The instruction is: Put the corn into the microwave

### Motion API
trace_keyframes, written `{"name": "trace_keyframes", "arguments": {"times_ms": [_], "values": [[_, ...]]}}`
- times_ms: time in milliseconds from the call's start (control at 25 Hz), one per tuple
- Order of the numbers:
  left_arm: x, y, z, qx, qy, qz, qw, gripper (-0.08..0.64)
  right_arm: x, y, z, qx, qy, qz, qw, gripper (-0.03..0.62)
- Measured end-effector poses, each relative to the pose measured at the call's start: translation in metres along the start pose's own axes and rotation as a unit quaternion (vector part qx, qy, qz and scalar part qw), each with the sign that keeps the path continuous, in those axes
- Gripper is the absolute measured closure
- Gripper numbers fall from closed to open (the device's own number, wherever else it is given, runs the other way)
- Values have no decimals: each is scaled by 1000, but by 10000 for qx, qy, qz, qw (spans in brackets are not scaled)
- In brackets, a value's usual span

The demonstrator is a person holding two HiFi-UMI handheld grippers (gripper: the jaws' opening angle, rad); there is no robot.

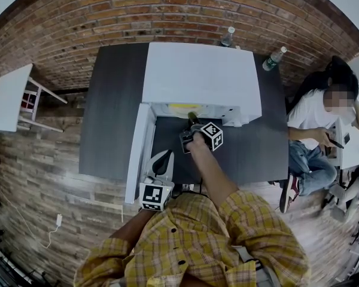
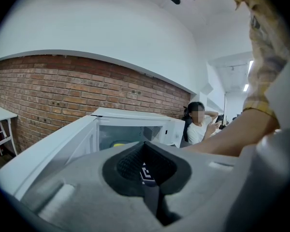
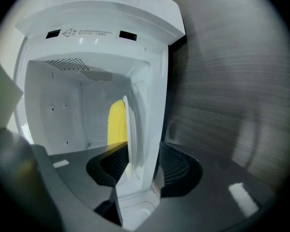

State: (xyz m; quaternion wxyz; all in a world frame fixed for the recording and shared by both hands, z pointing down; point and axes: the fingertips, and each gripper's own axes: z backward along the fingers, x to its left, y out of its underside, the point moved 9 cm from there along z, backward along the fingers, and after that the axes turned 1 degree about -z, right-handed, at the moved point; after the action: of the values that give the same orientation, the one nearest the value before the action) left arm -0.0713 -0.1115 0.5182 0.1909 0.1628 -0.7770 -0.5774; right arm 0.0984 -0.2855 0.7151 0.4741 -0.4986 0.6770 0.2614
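The white microwave stands on a dark table with its door swung open to the left. The yellow corn lies inside the cavity. In the right gripper view the corn rests against a white plate rim seen edge-on. My right gripper is at the cavity's mouth, turned on its side. It is open, with that white rim and the microwave's front frame between the pads, which press on nothing. My left gripper hangs by the door's near end, shut and empty.
Two plastic bottles stand behind the microwave. A person sits at the table's right side. A small white table stands at the left by the brick wall.
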Motion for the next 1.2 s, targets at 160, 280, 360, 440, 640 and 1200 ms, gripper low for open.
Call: {"name": "trace_keyframes", "arguments": {"times_ms": [160,280,360,440,640,1200], "values": [[0,0,1,-18,9,21,10000,561,0,0,0,71,3,4,10000,397],[-1,-1,5,-40,11,9,10000,561,1,0,4,152,-72,157,9997,396],[-2,-1,7,-59,13,19,10000,561,2,1,8,241,-138,309,9991,376],[-2,-1,8,-85,18,33,10000,561,4,2,14,294,-172,453,9984,373],[-7,-1,10,-117,67,-12,9999,561,0,6,31,416,-350,540,9971,371],[-15,1,26,-244,53,-15,9997,561,15,26,84,866,-1025,1065,9852,577]]}}
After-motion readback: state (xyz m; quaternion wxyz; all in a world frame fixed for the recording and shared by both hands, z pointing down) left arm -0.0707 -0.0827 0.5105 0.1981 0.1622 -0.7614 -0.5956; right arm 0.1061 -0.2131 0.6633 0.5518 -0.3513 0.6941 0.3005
